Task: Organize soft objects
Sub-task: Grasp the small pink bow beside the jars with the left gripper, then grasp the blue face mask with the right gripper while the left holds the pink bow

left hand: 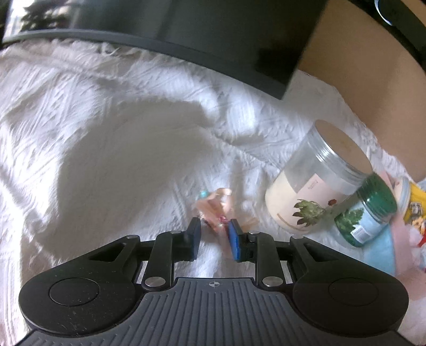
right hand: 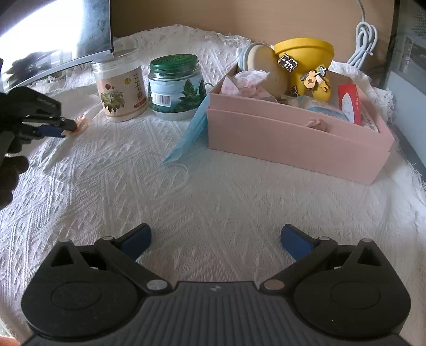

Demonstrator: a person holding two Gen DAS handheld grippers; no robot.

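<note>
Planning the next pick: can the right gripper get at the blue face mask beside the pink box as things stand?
Probably yes. The right gripper stands open and empty over bare cloth, and the blue face mask leans on the pink box, its lower end lying free with nothing between. The box wall crowds its upper part.

Small peach-pink soft toy (left hand: 217,206), blurred, maybe a doll, on the white cloth (left hand: 119,149), between narrowed left pads (left hand: 235,239)

White textured cloth (right hand: 213,186) with diamond weave and fringed edge covers table, wrinkled in left wrist view. Tan wall (right hand: 186,16) behind far edge. Dark monitor (left hand: 213,34) stands at far-left corner, screen reflecting bright window light. White coiled cable (right hand: 366,40) hangs by wall at far-right corner. Daylight strong, soft shadows on cloth.
</note>
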